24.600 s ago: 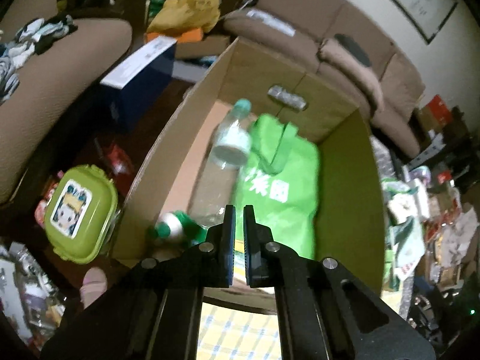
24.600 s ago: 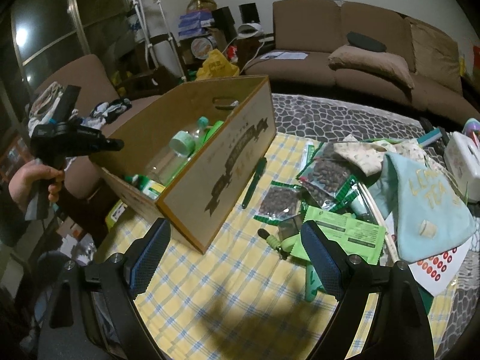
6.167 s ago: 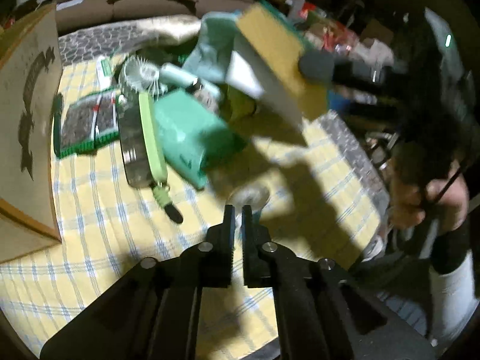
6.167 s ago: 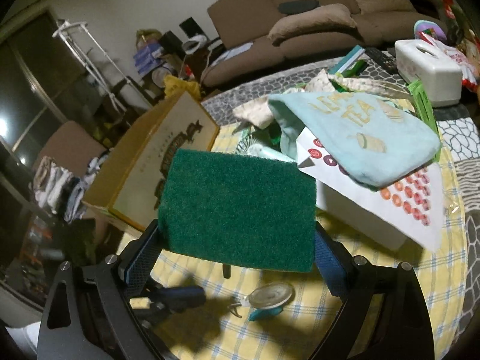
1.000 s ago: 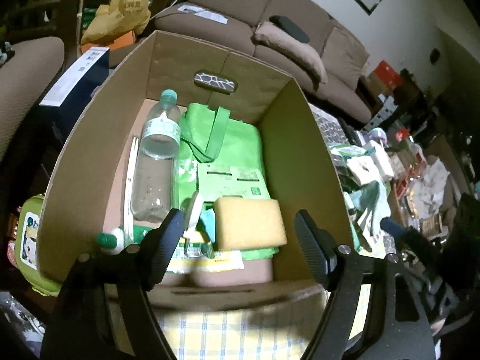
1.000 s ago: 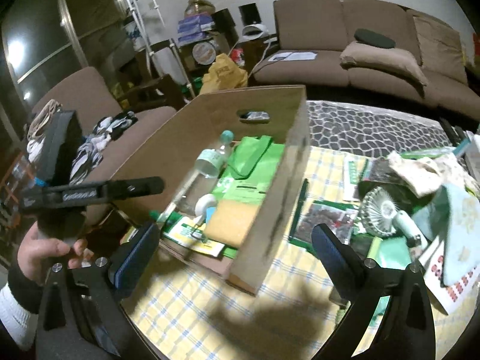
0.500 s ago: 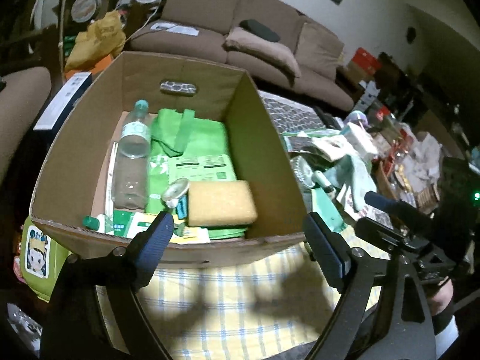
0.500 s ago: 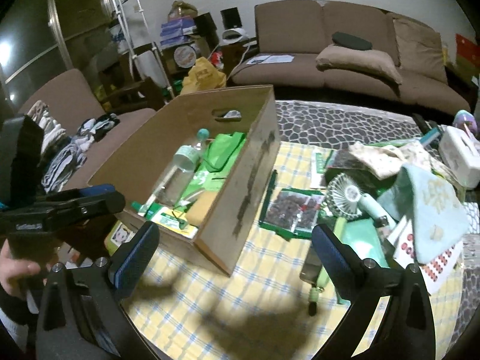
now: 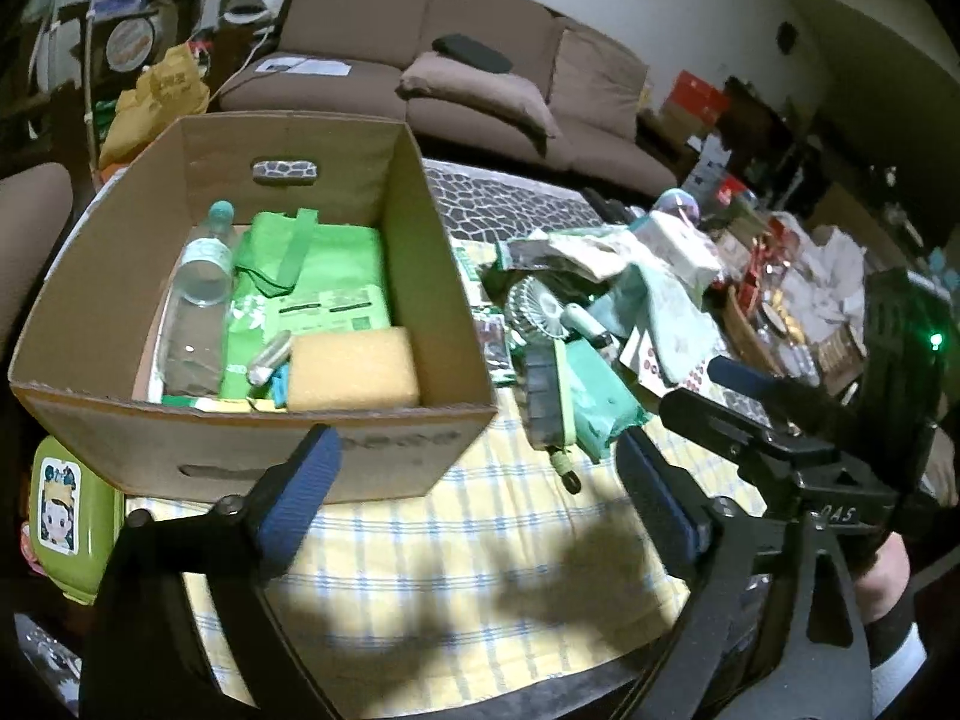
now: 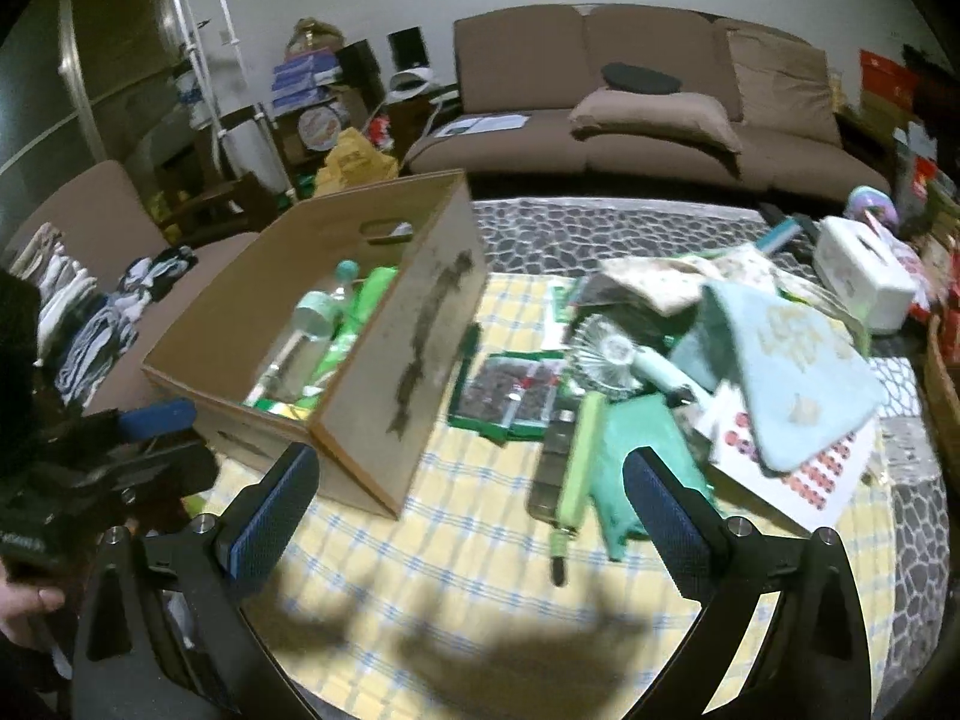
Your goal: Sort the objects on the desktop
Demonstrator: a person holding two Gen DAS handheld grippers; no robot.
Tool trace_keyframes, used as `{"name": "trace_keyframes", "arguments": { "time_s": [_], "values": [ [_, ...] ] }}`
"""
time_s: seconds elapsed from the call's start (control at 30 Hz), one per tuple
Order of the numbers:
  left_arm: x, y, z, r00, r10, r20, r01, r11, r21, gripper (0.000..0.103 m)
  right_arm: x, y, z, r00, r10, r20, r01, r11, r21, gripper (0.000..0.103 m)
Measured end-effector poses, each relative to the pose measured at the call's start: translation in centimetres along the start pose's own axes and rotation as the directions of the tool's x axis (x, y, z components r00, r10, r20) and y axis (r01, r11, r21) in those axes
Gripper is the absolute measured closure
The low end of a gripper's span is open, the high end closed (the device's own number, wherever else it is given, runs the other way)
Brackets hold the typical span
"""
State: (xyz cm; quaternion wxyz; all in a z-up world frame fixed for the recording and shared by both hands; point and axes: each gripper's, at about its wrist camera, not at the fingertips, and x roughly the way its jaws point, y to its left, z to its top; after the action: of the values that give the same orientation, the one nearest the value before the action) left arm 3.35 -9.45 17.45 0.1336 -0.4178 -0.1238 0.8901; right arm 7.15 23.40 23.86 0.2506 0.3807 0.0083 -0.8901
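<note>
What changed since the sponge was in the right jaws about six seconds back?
The sponge now lies in the cardboard box, let go by the right gripper, now empty. The left gripper, shut then, is opening with nothing between its jaws. The fan and blue cloth stay on the table.

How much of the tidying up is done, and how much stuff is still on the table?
Done: the cardboard box already holds a yellow sponge, a water bottle and a green bag. In hand: nothing; the left gripper is opening with nothing between its jaws, and the right gripper is open and empty. Left: a handheld fan, a light blue cloth and a seed packet lie on the checked tablecloth.
</note>
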Motion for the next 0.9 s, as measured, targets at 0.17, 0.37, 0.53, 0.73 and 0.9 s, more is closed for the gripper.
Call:
{"name": "trace_keyframes", "arguments": {
  "time_s": [0.17, 0.37, 0.53, 0.73, 0.9],
  "values": [
    [1.1, -2.8, -1.4, 1.0, 0.002, 0.001, -0.002, 0.999, 0.032, 0.0, -0.2, -3.2, -1.4, 0.999, -0.051, -0.008, 0.052, 0.997, 0.052, 0.0],
    [3.5, -5.7, -3.4, 1.0, 0.022, -0.017, -0.021, 0.997, 0.068, 0.0, -0.2, -7.1, -3.6, 0.989, -0.143, -0.018, 0.144, 0.986, 0.083, 0.0],
    [5.8, -7.3, -5.1, 0.998, 0.051, -0.032, -0.049, 0.996, 0.069, 0.0, 1.0, -10.0, -5.8, 0.98, -0.189, -0.053, 0.194, 0.976, 0.101, 0.0],
    [9.8, -8.1, -7.4, 0.993, 0.108, -0.057, -0.104, 0.992, 0.071, 0.0, 3.0, -12.8, -7.8, 0.971, -0.223, -0.09, 0.233, 0.965, 0.118, 0.0],
    [12.8, -8.4, -8.7, 0.986, 0.151, -0.074, -0.144, 0.986, 0.084, 0.0, 4.1, -14.5, -9.1, 0.958, -0.272, -0.091, 0.281, 0.953, 0.112, 0.0]
  ]
}}
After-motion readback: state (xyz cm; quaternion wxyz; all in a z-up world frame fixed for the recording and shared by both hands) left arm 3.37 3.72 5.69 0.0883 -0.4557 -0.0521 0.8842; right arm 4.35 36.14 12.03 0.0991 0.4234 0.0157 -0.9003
